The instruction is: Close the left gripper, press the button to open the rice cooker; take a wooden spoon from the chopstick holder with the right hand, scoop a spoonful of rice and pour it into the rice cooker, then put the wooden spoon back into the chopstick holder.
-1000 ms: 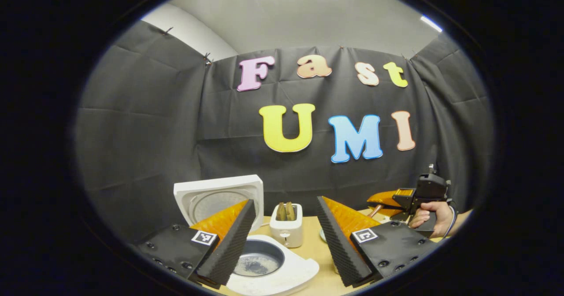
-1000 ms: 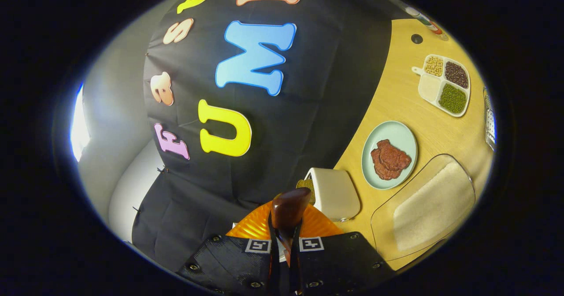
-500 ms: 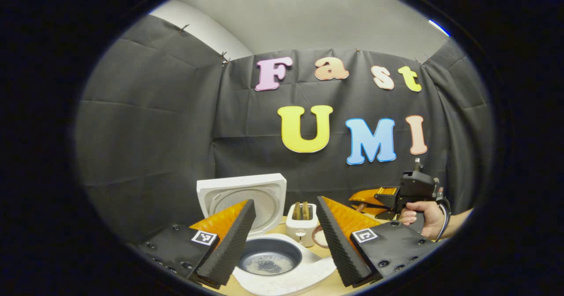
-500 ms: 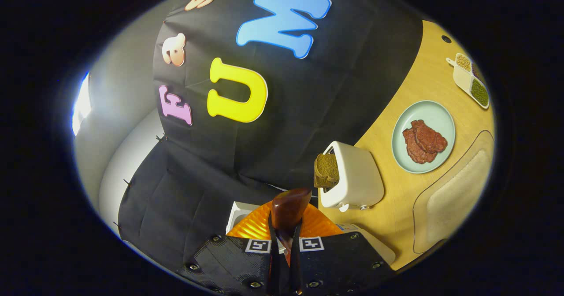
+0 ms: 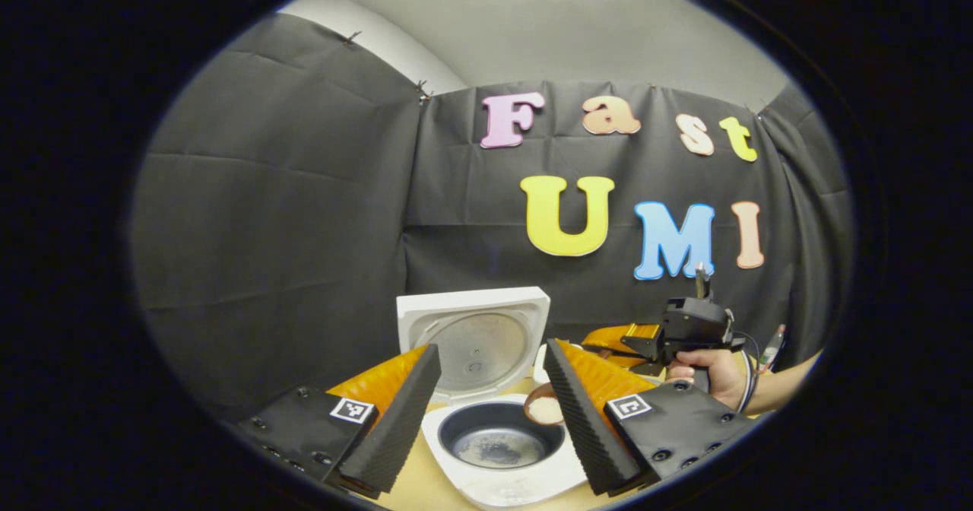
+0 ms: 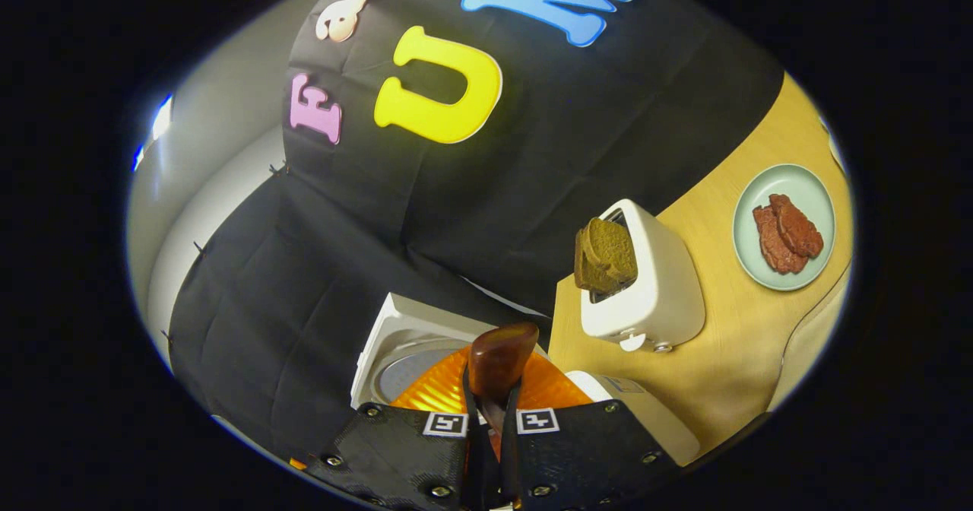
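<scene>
While the left gripper (image 5: 492, 404) is held with its jaws spread wide and nothing between them, the rice cooker (image 5: 498, 461) is seen straight ahead through the gap in the left gripper view, its white body sitting on the wooden table (image 5: 410, 484). Its lid (image 5: 473, 338) is stood upright at the back, against the black cloth wall. A dark inner pot (image 5: 500, 441) is shown with a thin scatter of rice at the bottom. Just right of the pot's rim, the bowl of the wooden spoon (image 5: 544, 411) is seen loaded with white rice, partly hidden behind the left gripper's right-hand finger. Farther right, the right gripper (image 5: 608, 341) is seen held by a hand (image 5: 707, 374), with a bare forearm trailing off to the edge. In the right gripper view, the open lid (image 6: 403, 351) is seen at lower left, tilted by the rolled camera. At bottom centre the right gripper (image 6: 490, 435) is clamped tight on the wooden spoon (image 6: 498, 359), whose dark handle end is poking up past the fingertips. To the right, a white toaster (image 6: 646, 283) with brown bread slices (image 6: 604, 256) is placed on the table (image 6: 730, 351). At far right a pale green plate (image 6: 783, 184) with reddish meat pieces (image 6: 787, 231) is seen.
</scene>
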The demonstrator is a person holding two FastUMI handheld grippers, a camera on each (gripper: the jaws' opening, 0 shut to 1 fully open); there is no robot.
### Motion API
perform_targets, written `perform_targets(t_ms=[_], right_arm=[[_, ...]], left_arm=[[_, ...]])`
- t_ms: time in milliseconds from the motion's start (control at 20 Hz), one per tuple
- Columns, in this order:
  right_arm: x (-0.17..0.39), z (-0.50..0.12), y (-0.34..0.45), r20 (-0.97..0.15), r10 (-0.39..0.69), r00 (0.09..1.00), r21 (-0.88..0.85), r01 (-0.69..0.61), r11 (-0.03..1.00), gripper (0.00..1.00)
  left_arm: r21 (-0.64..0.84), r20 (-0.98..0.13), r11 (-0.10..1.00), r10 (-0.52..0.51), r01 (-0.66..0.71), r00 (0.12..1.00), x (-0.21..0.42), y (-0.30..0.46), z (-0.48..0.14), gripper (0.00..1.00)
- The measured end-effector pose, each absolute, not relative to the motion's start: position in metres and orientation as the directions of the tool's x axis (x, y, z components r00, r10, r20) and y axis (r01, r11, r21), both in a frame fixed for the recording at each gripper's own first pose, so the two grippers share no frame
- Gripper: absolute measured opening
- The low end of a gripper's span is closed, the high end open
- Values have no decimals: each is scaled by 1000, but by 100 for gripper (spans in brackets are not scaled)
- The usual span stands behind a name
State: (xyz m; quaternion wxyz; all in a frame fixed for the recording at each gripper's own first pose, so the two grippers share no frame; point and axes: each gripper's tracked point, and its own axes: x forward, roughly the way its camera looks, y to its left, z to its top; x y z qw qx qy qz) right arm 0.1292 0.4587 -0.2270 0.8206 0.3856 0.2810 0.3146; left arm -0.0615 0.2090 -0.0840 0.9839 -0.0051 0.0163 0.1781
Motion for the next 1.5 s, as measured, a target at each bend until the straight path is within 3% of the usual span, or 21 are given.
perform_targets(t_ms=[100, 350, 650, 700, 900, 1100, 1250, 1500], right_arm=[[127, -233, 477, -235, 742, 628, 776, -338, 532, 9], [117, -245, 515, -275, 753, 598, 636, -475, 609, 9], [95, -269, 554, -321, 771, 551, 364, -680, 637, 9], [91, -272, 558, -335, 766, 549, 288, -715, 638, 9], [66, -263, 577, -323, 795, 514, -39, -846, 531, 9], [35, -250, 585, -272, 847, 457, -308, -875, 374, 9], [16, -241, 586, -230, 875, 425, -405, -860, 311, 9], [2, -230, 580, -175, 889, 422, -438, -843, 314, 9]], left_arm=[[-6, -42, 932, 363, -363, 931, -65, 211, -85, 96], [-1, -50, 923, 384, -385, 922, -72, 217, -88, 93], [-10, -58, 913, 406, -407, 912, -75, 219, -90, 96], [-12, -59, 911, 411, -412, 910, -77, 220, -91, 92], [-16, -56, 897, 440, -441, 896, -81, 225, -91, 92], [-29, -51, 882, 468, -470, 882, -84, 227, -90, 92], [-32, -45, 874, 483, -484, 875, -86, 228, -90, 94], [-30, -48, 870, 490, -492, 870, -87, 227, -89, 92]])
